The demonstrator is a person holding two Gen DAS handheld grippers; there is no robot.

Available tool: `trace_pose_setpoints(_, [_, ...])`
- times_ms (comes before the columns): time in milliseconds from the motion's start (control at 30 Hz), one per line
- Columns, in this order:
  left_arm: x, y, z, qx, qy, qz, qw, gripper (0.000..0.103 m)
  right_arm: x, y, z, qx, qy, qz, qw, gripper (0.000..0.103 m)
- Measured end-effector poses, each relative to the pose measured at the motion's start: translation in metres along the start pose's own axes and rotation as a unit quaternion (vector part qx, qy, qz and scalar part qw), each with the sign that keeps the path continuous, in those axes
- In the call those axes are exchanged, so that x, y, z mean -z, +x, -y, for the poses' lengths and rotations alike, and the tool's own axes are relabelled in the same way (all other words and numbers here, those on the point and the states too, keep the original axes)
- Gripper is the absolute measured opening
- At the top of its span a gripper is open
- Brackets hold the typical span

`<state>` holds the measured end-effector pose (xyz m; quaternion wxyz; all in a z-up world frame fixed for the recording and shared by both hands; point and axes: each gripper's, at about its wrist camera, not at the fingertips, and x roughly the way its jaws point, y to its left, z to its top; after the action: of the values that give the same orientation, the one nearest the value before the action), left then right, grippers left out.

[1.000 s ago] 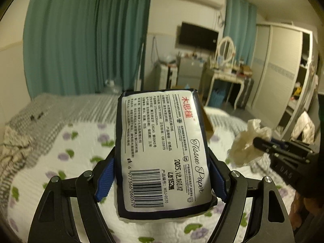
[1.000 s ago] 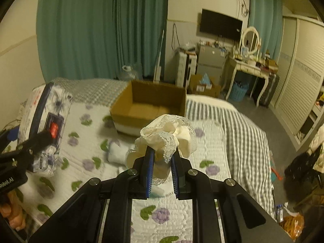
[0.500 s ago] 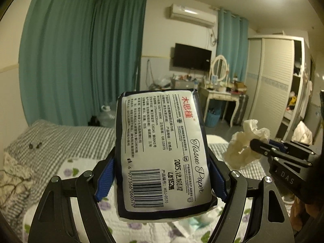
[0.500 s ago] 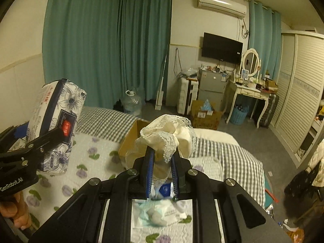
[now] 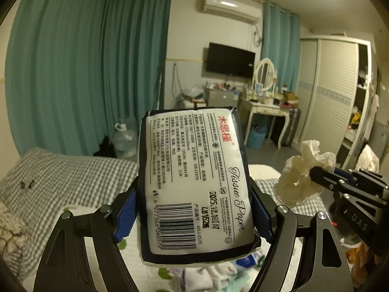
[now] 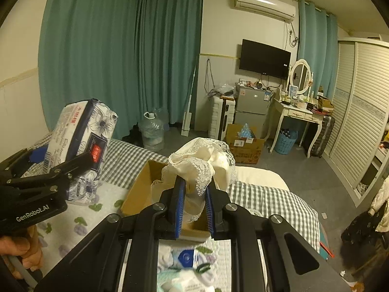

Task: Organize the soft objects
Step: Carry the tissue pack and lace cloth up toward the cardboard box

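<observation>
I hold both grippers raised, level above the bed (image 6: pixel 269 194). My left gripper (image 5: pixel 193 209) clamps the tissue pack (image 5: pixel 194 180) upright; my right gripper (image 6: pixel 193 194) pinches a cream lace cloth (image 6: pixel 201 163), seemingly over the box (image 6: pixel 138 189).

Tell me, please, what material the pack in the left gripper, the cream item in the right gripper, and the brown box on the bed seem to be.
Tissue pack: glossy plastic film, shiny and printed.
Cream cloth: soft matte fabric, probably cotton, with lace edging.
Box: plain brown cardboard, matte.
</observation>
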<state>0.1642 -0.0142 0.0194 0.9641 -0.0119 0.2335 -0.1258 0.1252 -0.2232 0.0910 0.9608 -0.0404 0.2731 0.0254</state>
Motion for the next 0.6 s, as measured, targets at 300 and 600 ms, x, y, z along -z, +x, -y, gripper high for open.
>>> trace_pose_setpoints(300, [0.004,0.086,-0.009,-0.006,-0.005,-0.045,0.9989,0.079,-0.003,0.09,0.005,-0.009,-0.002,-0.026,1.0,0.015])
trace_pose_setpoints(600, [0.033,0.167,-0.005,-0.01,0.006,-0.114,0.9934,0.079,0.028,0.186,0.015,-0.018,0.007,-0.084,0.996,0.015])
